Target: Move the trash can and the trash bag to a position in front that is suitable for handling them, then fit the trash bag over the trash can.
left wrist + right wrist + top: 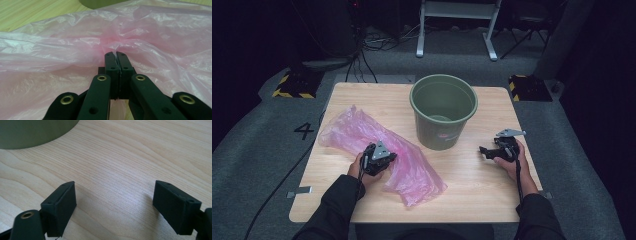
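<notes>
A crumpled pink plastic bag [362, 137] lies across the left half of the wooden table [472, 185]. My left gripper [388, 159] rests on the bag's middle. In the left gripper view its jaws are pressed together with a thin fold of the pink bag [140, 32] pinched between the fingertips [111, 57]. A green bucket [443, 112] stands upright at the table's middle back, open side up. My right gripper [484, 151] lies low over bare wood to the right of the bucket, pointing left. In the right gripper view its gripper [113, 192] is open, with only wood between the pads.
The bucket's green wall [32, 132] sits ahead and to the left of the right gripper. Grey carpet surrounds the table, with cables and a white frame [457, 20] at the back. Yellow-black blocks [292, 85] sit by the far table corners.
</notes>
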The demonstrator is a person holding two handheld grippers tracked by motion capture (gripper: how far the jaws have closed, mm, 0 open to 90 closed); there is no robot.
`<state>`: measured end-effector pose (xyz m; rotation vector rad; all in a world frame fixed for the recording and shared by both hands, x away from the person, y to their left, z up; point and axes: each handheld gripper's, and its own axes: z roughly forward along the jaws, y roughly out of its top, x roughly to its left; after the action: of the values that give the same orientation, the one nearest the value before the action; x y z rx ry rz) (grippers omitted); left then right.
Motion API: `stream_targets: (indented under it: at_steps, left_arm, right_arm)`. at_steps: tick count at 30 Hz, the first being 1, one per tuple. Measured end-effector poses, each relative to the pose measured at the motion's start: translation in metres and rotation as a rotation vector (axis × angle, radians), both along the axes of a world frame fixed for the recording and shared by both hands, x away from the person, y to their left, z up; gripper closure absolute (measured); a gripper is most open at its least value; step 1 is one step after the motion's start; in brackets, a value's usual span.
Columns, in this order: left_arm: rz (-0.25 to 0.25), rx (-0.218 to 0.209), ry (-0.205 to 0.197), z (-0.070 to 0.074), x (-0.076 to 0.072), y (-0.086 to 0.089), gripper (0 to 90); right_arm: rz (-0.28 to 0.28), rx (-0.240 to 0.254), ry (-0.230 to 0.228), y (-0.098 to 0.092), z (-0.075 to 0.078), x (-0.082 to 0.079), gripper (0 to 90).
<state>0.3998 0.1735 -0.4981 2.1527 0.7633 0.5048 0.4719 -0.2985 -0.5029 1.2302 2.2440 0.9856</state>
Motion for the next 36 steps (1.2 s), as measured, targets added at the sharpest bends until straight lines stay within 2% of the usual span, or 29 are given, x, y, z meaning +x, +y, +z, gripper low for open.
stream_targets:
  at_steps: [6,20,23,30,33,36]
  left_arm:
    - [0.007,-0.026,-0.016,0.002,0.001,0.004,89.0]
    - [0.022,-0.049,-0.049,0.009,-0.003,0.011,89.1]
    - [0.023,-0.043,-0.055,0.012,-0.002,0.013,89.2]
    - [0.03,-0.067,-0.08,0.018,-0.003,0.015,89.4]
    - [0.026,-0.058,-0.088,0.021,-0.004,0.016,89.4]
    - [0.038,-0.079,-0.106,0.027,-0.007,0.019,89.4]
  right_arm:
    - [-0.008,-0.001,-0.001,0.0,0.0,-0.001,19.0]
    - [-0.017,-0.001,0.002,0.001,0.0,-0.001,17.8]
    - [-0.017,-0.001,0.002,0.001,0.0,-0.001,17.8]
    - [-0.018,-0.001,0.002,0.001,0.0,-0.001,17.8]
    - [-0.019,-0.002,0.002,0.001,0.0,-0.001,17.8]
    - [-0.021,-0.003,0.001,0.001,0.0,-0.002,17.8]
